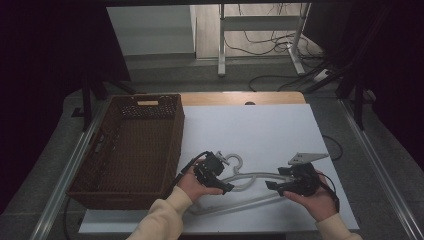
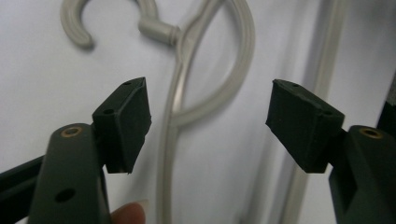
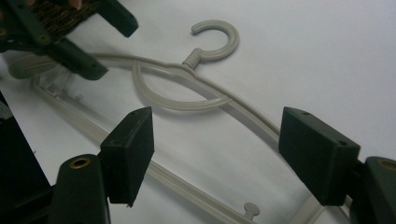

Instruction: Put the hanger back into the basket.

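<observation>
A light grey plastic clothes hanger point(image 1: 250, 176) lies flat on the white sheet point(image 1: 260, 130), its hook point(image 1: 235, 160) pointing to the far side. My left gripper point(image 1: 225, 186) hovers over the hanger's left shoulder, close to the neck. In the left gripper view the jaws point(image 2: 208, 123) stand open, with the hanger's neck and loop point(image 2: 177, 93) below the gap and the pads clear of them. My right gripper point(image 1: 272, 184) is at the hanger's right end, pointing left. Its jaws point(image 3: 217, 144) are open above the hanger's arm point(image 3: 196, 100), touching nothing. The left gripper point(image 3: 84, 42) shows at the top left of the right gripper view.
A brown wicker basket point(image 1: 177, 145) stands on the table's left side, right beside the left hand. A strip of wooden tabletop point(image 1: 240, 98) shows behind the sheet. Beyond it the floor holds desk legs point(image 1: 221, 45) and loose cables point(image 1: 270, 45).
</observation>
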{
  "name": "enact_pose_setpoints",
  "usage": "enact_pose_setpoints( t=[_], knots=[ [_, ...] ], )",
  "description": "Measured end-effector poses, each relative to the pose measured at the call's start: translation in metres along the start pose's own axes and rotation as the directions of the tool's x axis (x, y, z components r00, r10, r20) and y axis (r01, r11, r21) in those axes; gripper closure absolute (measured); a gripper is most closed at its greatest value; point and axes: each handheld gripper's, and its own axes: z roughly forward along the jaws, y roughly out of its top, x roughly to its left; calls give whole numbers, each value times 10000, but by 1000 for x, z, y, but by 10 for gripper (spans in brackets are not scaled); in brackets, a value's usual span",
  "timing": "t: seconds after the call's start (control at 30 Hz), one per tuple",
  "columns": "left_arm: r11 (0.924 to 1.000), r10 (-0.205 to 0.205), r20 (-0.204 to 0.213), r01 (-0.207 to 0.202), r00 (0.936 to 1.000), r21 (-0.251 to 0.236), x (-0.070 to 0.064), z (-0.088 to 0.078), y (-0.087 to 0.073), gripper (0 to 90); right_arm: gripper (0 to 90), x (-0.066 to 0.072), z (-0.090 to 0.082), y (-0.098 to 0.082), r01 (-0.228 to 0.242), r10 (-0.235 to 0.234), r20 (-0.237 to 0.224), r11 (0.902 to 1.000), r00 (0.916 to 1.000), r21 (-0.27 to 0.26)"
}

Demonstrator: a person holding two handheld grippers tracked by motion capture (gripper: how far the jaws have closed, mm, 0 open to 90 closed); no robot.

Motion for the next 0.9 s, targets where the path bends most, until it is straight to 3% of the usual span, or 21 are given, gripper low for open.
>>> enact_pose_setpoints(
  t=[0.3, 0.5, 0.9],
  knots=[
    [9999, 26, 151, -24, 9999, -118, 13, 18, 10, 351, 269, -1, -1, 0, 19, -19, 25, 10000, 10000, -2],
    [10000, 47, 107, -47, 9999, -7, 21, 27, 12, 433, 269, -1, -1, -1, 21, -21, 32, 10000, 10000, -3],
    [9982, 463, 115, -467, 9989, 378, 21, 36, 11, 537, 270, -2, -1, -1, 4, -4, 71, 10000, 10000, 5]
  ],
)
